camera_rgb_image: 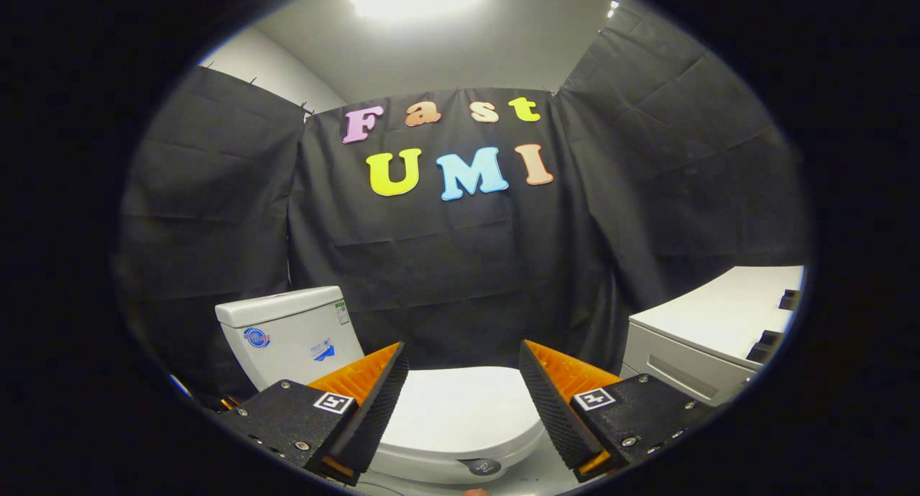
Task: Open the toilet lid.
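Observation:
A white toilet stands below and ahead of me, its lid (460, 410) lying flat and closed over the bowl. The white tank (287, 331) rises to the left of the lid, just beyond my left finger. My gripper (463, 356) hovers above the lid with its fingers spread wide apart and nothing between them. The lid shows through the gap between the two fingers. A small dark round knob (483, 467) sits at the lid's near edge, under the gap.
A white cabinet or appliance (711, 331) with a flat top stands to the right of the toilet, with dark parts on its far right. Black cloth walls close the booth behind and on both sides. A ceiling light glows overhead.

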The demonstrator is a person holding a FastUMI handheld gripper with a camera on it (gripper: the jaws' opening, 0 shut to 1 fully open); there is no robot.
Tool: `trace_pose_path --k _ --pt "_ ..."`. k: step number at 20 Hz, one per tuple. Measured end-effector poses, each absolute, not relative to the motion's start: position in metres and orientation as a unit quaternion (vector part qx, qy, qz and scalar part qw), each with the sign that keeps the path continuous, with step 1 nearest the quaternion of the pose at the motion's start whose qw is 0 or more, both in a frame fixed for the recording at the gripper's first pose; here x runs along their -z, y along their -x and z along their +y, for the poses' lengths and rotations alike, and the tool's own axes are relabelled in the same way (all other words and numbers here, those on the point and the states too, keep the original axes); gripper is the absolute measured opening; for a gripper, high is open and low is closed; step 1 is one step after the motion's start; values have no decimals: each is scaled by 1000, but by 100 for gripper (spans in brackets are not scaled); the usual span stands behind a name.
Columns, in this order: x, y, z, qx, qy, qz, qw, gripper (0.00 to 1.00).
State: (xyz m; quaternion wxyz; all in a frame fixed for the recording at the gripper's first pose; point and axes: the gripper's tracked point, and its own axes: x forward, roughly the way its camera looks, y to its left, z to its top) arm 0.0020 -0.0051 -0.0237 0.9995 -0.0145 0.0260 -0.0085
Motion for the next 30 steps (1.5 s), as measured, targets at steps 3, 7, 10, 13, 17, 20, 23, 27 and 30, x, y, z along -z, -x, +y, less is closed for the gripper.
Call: trace_pose_path --k 3,7,10,13,17,20,23,27,30 --pt "34 -9 -2 -12 -20 44 999 95" --pt "51 -20 -17 -28 -73 84 993 95" --pt "76 -26 -29 -38 -117 126 984 95" --pt "115 -29 -44 -26 -166 183 969 95" --pt "172 -26 -49 -18 -225 260 939 94" --pt "213 -20 -47 -22 -236 309 921 94" --pt "243 -15 -57 -11 -258 342 904 94" --pt "283 -11 -64 10 -288 387 876 92" --pt "296 -9 -63 17 -322 403 857 90"
